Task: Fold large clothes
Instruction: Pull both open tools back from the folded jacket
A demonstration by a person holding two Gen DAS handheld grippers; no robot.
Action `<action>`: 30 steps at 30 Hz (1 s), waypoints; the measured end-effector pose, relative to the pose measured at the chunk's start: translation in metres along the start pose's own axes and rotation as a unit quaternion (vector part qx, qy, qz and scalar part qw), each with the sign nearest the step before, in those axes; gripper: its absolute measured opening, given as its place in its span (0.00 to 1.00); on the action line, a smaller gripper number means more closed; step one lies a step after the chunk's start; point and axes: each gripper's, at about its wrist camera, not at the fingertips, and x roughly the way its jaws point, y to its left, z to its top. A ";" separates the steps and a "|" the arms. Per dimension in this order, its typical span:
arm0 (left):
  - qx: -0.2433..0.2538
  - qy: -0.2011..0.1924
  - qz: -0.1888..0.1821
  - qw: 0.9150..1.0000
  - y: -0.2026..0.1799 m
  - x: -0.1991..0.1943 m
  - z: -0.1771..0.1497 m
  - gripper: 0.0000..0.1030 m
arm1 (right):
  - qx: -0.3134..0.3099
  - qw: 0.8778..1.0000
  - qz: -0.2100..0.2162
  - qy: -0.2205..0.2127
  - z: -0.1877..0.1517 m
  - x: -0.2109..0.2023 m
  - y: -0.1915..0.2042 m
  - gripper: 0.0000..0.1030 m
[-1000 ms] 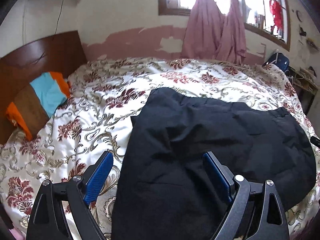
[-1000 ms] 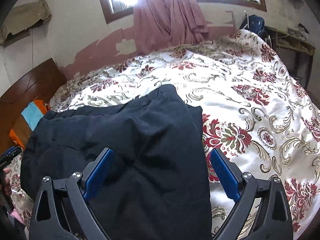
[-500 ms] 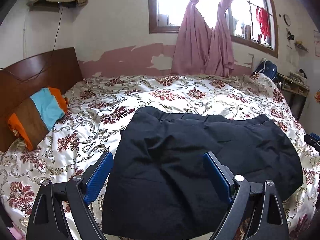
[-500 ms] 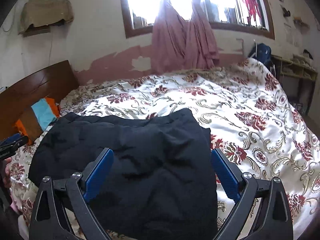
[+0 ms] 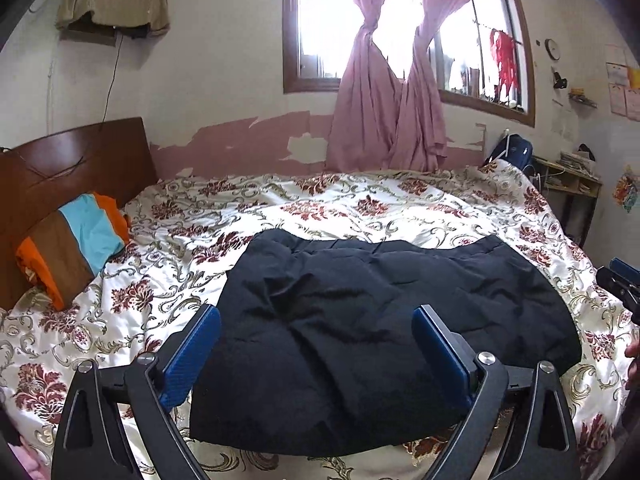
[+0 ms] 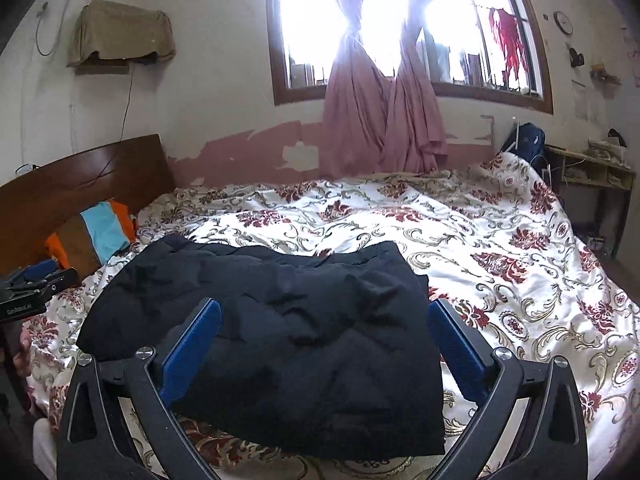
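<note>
As seen from the left wrist, the left tongs (image 5: 316,344) are opening, nothing pinched between the blue pads, and they hang above the near edge of the garment (image 5: 376,320). It lies on the bed (image 5: 360,208) as a wide black bundle, apparently doubled over already, though its surface is lumpy and its outline uneven. At the frame's right edge only a tip of the right tongs (image 5: 620,280) shows.

From the right wrist, the right tongs (image 6: 324,344) are likewise opening and hold nothing, poised over the garment's (image 6: 280,332) right end. I judge a fold finished and released; whether more folds or smoothing remain is unclear. Black cloth swallows seams, so sleeves, collar or layer count cannot be made out, and the nearest hem is hidden behind the tongs. The left tongs (image 6: 32,284) are cut off at the left border.
</note>
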 end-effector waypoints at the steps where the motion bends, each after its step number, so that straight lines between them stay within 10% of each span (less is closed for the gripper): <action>1: -0.001 -0.002 0.001 1.000 -0.001 -0.002 0.000 0.96 | 0.000 1.000 -0.001 -0.003 -0.001 -0.004 0.001 0.98; 30: -0.021 -0.038 0.016 0.999 -0.001 -0.067 -0.054 1.00 | -0.034 0.998 0.006 -0.051 -0.042 -0.084 0.055 0.98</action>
